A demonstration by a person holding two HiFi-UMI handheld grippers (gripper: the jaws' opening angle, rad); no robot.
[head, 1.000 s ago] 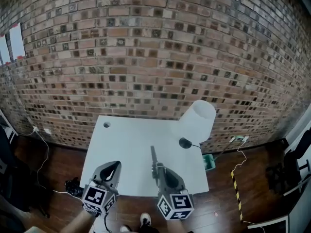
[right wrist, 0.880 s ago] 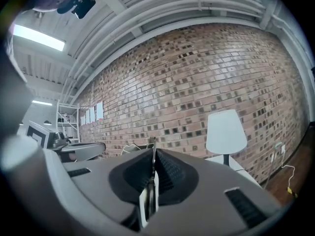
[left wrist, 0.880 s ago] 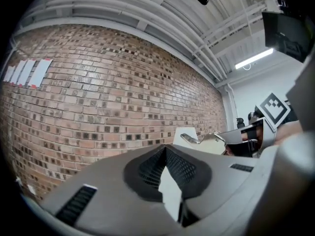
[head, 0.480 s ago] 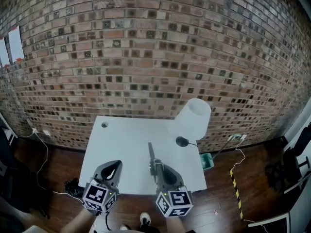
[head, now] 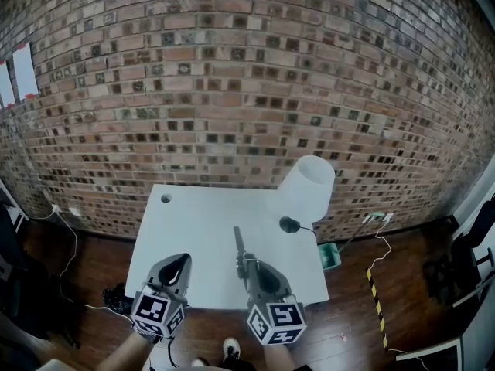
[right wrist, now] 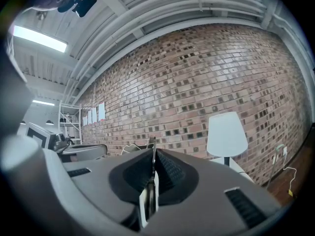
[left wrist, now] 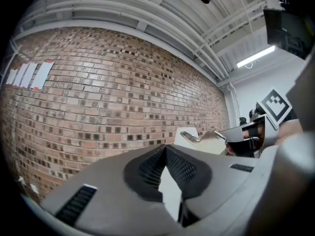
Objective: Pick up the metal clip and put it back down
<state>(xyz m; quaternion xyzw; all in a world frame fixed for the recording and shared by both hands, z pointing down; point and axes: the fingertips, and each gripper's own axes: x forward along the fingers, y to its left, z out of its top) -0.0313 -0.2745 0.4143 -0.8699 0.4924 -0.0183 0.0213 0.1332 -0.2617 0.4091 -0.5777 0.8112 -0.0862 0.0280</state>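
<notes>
Brick wall (head: 232, 91) fills the background, with a dark wooden floor (head: 85, 261) below it. A white table (head: 201, 222) stands against the wall, bare across most of its top. At its far right corner is a lamp (head: 307, 188) with a white shade (its dark round base sits on the tabletop). The left gripper (head: 179, 260) hangs over the table's near left edge, its pads meeting at the tips with nothing between them. The right gripper (head: 247, 266), just beside it over the near middle, has its jaws pressed together on the metal clip (head: 239, 244). The clip is a thin strip seen edge-on between the pads, and it juts out past the tips toward the wall.
</notes>
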